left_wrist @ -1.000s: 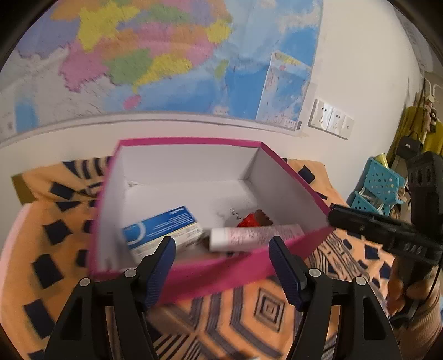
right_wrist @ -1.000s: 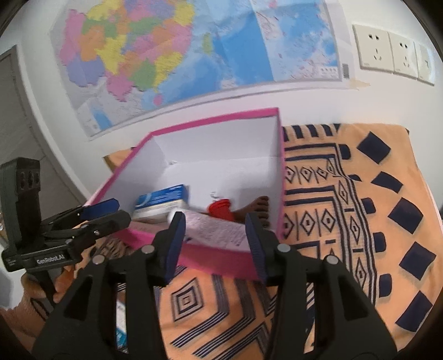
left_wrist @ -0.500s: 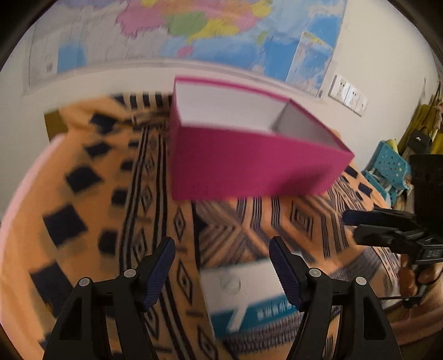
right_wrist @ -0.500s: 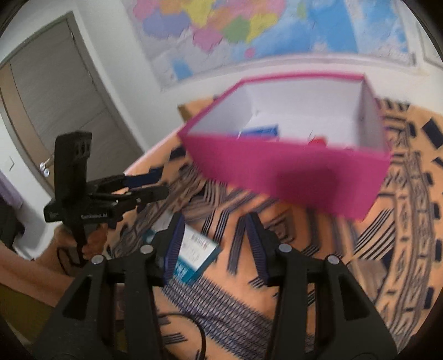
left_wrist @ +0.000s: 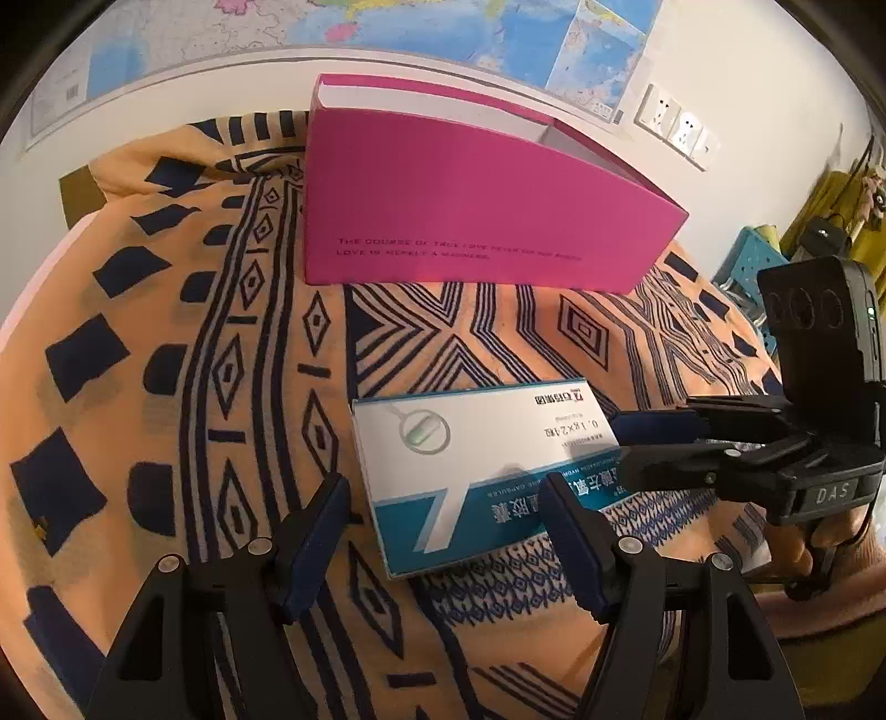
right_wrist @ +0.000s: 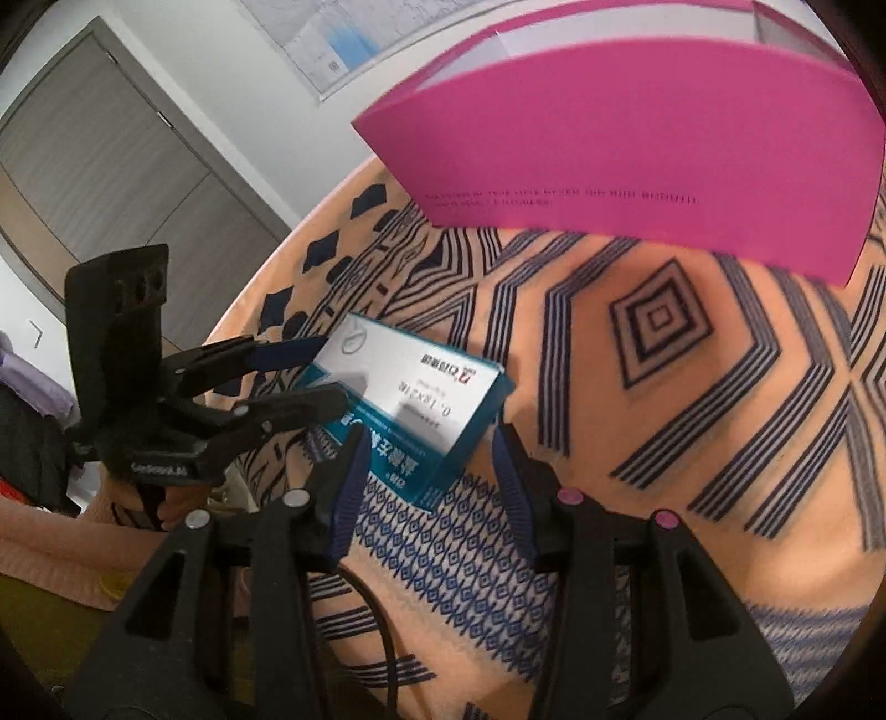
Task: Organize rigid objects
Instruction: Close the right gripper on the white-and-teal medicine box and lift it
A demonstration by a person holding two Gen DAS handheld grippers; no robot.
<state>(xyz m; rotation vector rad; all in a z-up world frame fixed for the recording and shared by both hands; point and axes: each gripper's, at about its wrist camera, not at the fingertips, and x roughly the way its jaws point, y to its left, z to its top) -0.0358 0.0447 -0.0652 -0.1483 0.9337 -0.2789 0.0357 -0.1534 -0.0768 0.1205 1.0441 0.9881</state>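
Both tongs are held low over the orange patterned cloth [left_wrist: 183,354] and point toward the pink box [left_wrist: 465,221]. The left tongs [left_wrist: 443,526] stand with their blue-padded fingers [left_wrist: 318,526] wide apart, straddling the near end of the white-and-teal medicine carton [left_wrist: 470,465] without visibly touching it. The right tongs [right_wrist: 429,465] are also spread, their tips at either side of the carton's near corner; in the left wrist view the right tongs [left_wrist: 626,448] come in from the side, level with the carton's far end, with the fingers stacked one over the other and a gap between them. Whether the lower finger touches the carton cannot be told. A hand [left_wrist: 797,548] grips the handle under that tool, only partly seen.

The carton lies flat on the cloth, on its own, well short of the pink box and outside it. The print on it faces away and is hard to read beyond some digits. The pink box stands farther back, its long side wall toward the cameras; a line of small text runs across that wall, and the inside is hidden apart from a strip of white inner wall at the rim.

Behind hangs a wall map [left_wrist: 387,33], with wall sockets [left_wrist: 675,124] beside it. A grey door [right_wrist: 111,166] shows in the right wrist view, and a blue basket [left_wrist: 747,266] sits at the far right edge of the left one.
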